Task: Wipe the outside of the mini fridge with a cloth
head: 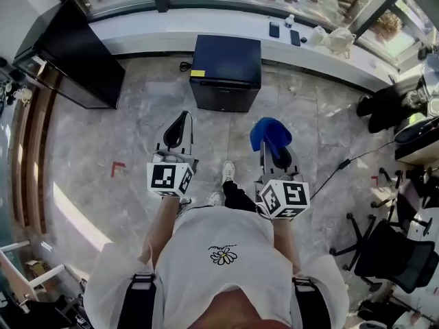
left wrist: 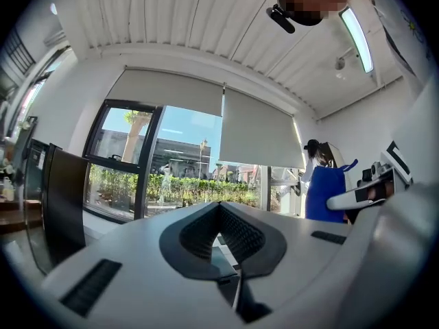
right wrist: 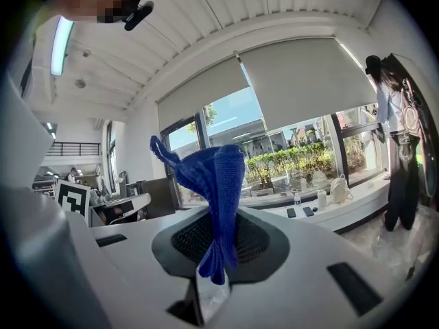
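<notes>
Two handheld grippers hang side by side above a pale stone floor (head: pixel 137 136) on my head view feed, the mini fridge (head: pixel 226 70) well ahead of both and touched by neither. The fridge, a black box with a small yellow label (head: pixel 197 73) at the front left corner of its top, sits on the floor against a long white window ledge (head: pixel 206 26).

The right gripper (head: pixel 276 153) is clamped on a blue cloth (right wrist: pixel 223 177). In its own view I see the fabric pinched between the dark ribbed pads (right wrist: pixel 257 242), one bunch standing up above the jaws and a short tail hanging below them. From the head view the cloth drapes over the jaw tips.

The left gripper (head: pixel 178 125) holds nothing. Its own view shows me the two pads (left wrist: pixel 195 232) brought together at the tips.

Left of the fridge stands a tall black cabinet (head: pixel 75 53). Two dark phones (head: pixel 295 37) and a pale bag (head: pixel 339 40) lie on the ledge further right. A red corner mark (head: pixel 118 168) sits on the floor beside the left gripper, and a black office chair (head: pixel 394 252) stands at the right edge. Below, I see the operator's white shirt (head: pixel 223 255) with a daisy print. Another person (right wrist: pixel 394 136) stands by the window in the right gripper view.
</notes>
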`<state>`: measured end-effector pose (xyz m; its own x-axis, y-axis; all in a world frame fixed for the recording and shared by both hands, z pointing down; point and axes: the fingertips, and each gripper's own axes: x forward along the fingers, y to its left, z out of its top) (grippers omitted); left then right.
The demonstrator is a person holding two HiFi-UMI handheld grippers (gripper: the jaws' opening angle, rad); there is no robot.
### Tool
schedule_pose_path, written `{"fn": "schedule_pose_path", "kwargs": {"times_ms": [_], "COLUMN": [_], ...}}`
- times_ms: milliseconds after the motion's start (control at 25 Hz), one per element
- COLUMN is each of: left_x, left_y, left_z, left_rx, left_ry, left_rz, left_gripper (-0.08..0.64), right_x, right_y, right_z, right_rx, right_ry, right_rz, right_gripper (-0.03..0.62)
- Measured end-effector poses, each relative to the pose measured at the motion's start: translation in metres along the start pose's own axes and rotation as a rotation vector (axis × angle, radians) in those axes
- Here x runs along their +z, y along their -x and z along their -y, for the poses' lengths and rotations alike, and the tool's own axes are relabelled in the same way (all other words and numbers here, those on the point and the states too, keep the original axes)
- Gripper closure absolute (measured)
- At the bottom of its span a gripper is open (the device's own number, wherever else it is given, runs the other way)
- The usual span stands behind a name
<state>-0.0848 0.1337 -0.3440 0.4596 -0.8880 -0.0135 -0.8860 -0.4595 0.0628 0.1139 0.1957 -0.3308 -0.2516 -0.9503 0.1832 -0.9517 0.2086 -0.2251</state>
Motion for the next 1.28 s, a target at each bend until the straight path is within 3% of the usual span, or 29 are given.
{"fn": "schedule_pose_path", "kwargs": {"times_ms": [280, 560, 1040, 1280], "left_x": [0.004, 0.004, 0.029, 0.017], "left_y": [-0.081, -0.128, -0.167, -0.164], "left_z": [-0.005, -0.005, -0.048, -0.069], "left_rx": [-0.003, -0.007, -0.018, 0.071], "left_ry": [-0.03, -0.037, -0.062, -0.035], "left_rz": [-0.017, -0.025, 0.019, 0.01], "left_gripper": [0.555, 0.555, 0.555, 0.555], "right_x": [0.024, 0.032, 0.056, 0.056], "right_y": [-0.071, -0.115, -0.172, -0.192], "right_z": [0.05, 0.08, 0.053, 0.042], "right_rx": [0.004, 0.014, 0.039, 0.088], "right_ry": [-0.03, -0.045, -0.004, -0.001], "right_rz": [0.007, -0.01, 0.012, -0.03], "right_gripper": [0.52, 0.52, 0.52, 0.52]}}
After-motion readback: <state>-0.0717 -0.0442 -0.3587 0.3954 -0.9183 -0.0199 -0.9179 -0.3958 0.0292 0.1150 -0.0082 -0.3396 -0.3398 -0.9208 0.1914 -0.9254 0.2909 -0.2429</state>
